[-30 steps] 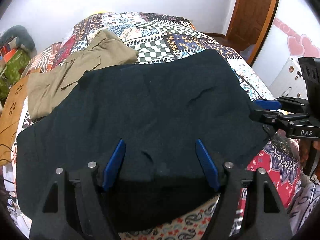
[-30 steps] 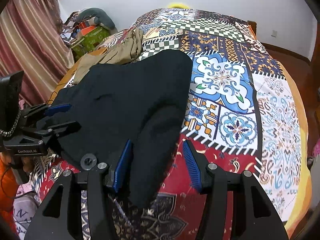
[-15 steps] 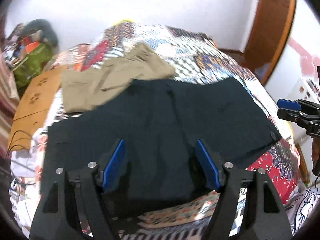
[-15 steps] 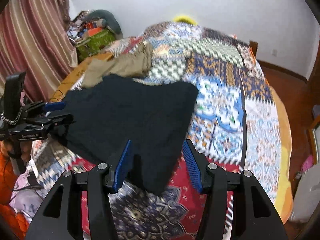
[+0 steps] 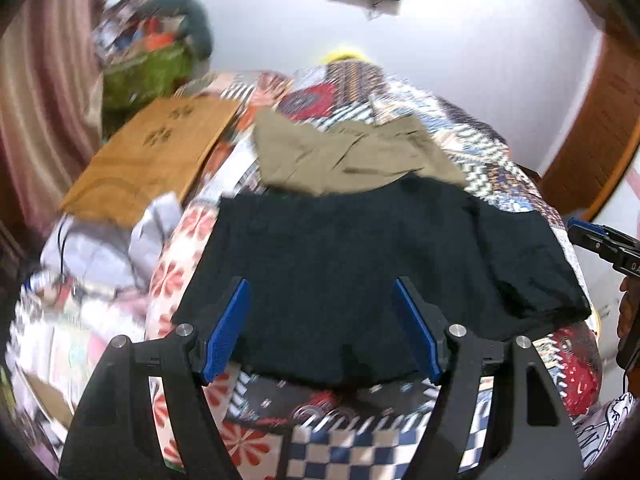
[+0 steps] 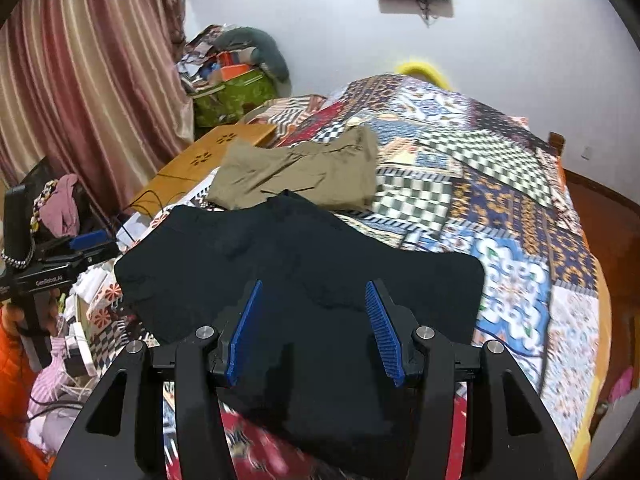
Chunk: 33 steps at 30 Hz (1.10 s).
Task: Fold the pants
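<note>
Tools (image 5: 320,328) (image 6: 312,332) angled down, open, above black pants (image 6: 304,264).

The black pants (image 6: 304,264) lie on a bedspread (image 6: 520,208) patched in checks, florals and zigzags of blue, red, white and black. At their 12 o'clock sit khaki pants (image 6: 296,172). Each claw has blue pads (image 6: 244,332). Striped pink curtain (image 6: 80,80).
</note>
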Available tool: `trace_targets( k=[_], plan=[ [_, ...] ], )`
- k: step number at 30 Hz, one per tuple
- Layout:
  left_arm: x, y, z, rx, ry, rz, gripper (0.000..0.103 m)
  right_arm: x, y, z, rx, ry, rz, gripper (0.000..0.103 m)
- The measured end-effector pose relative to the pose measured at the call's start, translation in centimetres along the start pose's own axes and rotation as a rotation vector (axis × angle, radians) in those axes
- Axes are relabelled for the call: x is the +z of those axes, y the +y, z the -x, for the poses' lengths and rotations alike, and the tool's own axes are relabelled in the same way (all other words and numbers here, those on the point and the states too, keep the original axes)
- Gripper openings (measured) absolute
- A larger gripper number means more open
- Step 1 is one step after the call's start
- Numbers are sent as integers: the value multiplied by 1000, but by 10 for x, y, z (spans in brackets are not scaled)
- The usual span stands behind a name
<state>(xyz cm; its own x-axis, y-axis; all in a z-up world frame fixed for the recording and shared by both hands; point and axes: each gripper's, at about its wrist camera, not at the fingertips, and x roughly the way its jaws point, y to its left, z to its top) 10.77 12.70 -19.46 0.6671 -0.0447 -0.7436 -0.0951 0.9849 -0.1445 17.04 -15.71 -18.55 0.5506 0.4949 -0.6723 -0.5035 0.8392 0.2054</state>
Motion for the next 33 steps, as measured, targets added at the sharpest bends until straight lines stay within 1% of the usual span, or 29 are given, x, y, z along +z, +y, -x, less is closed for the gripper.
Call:
trace_targets(
  k=[2, 6, 9, 11, 13, 17, 20, 23, 27, 29, 31, 32, 33],
  plan=[
    [-10, 10, -5, 5, 8, 50, 73, 2, 4, -9, 7, 18, 7, 49],
    [-32, 23, -20, -22, 67, 132, 73, -1, 10, -22, 22, 54, 12, 49],
    [-47, 31, -32, -65, 114, 214, 73, -7, 13, -33, 22, 93, 15, 49],
    [-57, 36, -41, -106, 155, 289, 73, -11, 14, -39, 14, 122, 16, 49],
    [-61, 37, -39, -115, 135, 307, 73, -17, 15, -46, 6, 148, 14, 49],
    [-61, 39, -41, -140, 141, 330, 73, -25, 18, -55, -6, 192, 25, 50],
    [-57, 43, -48, -158, 151, 356, 73, -25, 21, -57, -13, 202, 47, 50],
    [-48, 40, -57, -152, 161, 353, 73, -26, 21, -60, -8, 209, 48, 52],
    [-36, 38, -74, -118, 171, 342, 73, -27, 19, -61, 1, 210, 40, 52],
    [-29, 41, -82, -117, 180, 368, 73, -28, 19, -61, 2, 209, 39, 52],
    [-23, 46, -89, -130, 180, 405, 73, -28, 19, -61, 2, 210, 39, 52],
    [-21, 48, -92, -127, 177, 412, 71, -28, 19, -60, 2, 210, 39, 52],
    [-18, 49, -95, -108, 175, 408, 61, -28, 19, -60, 2, 209, 38, 52]
  ],
)
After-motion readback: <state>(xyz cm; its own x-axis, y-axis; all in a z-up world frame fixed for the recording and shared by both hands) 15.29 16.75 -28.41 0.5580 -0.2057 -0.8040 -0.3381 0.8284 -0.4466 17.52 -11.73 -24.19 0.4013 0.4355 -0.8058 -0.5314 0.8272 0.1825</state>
